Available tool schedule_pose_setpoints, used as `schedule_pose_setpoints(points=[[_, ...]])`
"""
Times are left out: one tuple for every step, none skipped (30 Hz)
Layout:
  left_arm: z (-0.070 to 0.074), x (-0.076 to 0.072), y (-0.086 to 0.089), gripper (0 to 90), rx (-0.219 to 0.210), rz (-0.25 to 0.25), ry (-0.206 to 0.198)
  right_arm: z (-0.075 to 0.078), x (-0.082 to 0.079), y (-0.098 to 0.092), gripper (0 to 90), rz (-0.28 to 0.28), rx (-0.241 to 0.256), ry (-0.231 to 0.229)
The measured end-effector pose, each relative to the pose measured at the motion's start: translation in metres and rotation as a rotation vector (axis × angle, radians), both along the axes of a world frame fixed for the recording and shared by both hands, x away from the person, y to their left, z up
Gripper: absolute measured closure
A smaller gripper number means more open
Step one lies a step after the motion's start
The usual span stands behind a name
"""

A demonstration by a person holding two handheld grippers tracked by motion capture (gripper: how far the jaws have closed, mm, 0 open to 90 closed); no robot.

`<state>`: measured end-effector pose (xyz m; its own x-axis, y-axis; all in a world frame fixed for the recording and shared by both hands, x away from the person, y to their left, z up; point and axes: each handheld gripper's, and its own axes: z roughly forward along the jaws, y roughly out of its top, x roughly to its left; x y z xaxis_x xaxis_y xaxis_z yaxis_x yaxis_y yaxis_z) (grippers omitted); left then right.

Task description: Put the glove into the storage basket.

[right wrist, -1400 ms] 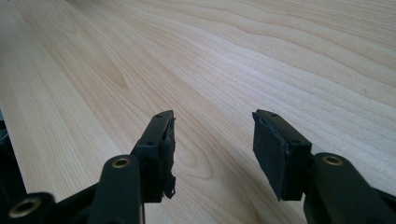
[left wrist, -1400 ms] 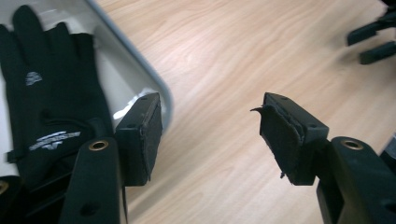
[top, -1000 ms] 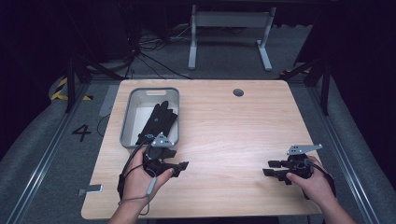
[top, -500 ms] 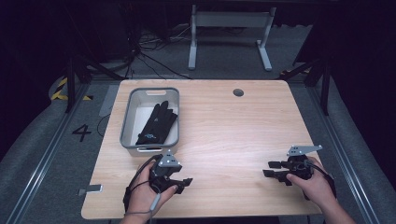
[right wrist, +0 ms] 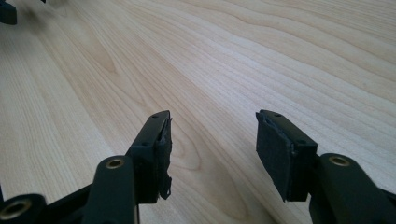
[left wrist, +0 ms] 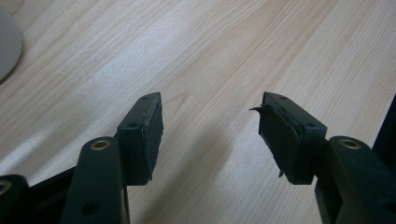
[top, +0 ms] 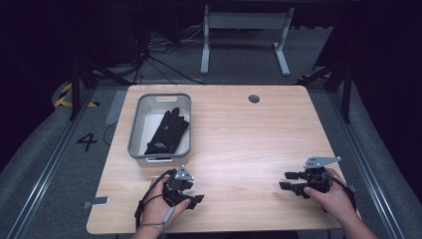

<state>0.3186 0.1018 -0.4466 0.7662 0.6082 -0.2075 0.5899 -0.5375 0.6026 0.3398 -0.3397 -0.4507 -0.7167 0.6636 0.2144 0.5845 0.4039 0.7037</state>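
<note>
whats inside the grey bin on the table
A single black glove lies in the grey bin, fingers toward the far end, with a small blue mark near its cuff. The bin floor beside it is bare. Whatever might lie under the glove is covered.

The grey bin [left wrist: 7, 44] is cut off by the left gripper view's edge. The logo on the black glove [top: 166, 132] is too small to read.
</note>
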Motion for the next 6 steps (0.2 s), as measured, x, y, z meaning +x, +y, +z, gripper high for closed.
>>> schedule_pose_setpoints(points=[[-0.0002, 0.0001, -0.0001, 40.2, 0.001, 0.000, 0.000, -0.0001, 0.0002, -0.0003, 45.7, -0.001, -0.002, -0.002], [-0.0003, 0.0001, -0.0001, 39.9, 0.000, -0.003, 0.003, -0.0001, 0.0003, -0.0003, 45.4, -0.003, -0.002, -0.004], [-0.0004, 0.0000, 0.0000, 39.7, 0.001, -0.004, 0.009, -0.0001, 0.0004, -0.0001, 45.4, -0.005, -0.001, -0.005], [-0.0007, -0.0001, 0.0000, 39.6, 0.003, 0.000, 0.007, 0.0001, 0.0004, 0.0001, 45.4, -0.005, 0.000, -0.004], [-0.0008, -0.0001, 0.0003, 39.6, 0.004, -0.001, 0.007, 0.0000, 0.0005, 0.0004, 45.4, -0.006, 0.001, -0.005], [-0.0011, 0.0001, 0.0007, 39.5, 0.005, -0.002, 0.008, 0.0000, 0.0006, 0.0007, 45.4, -0.005, 0.001, -0.005]])
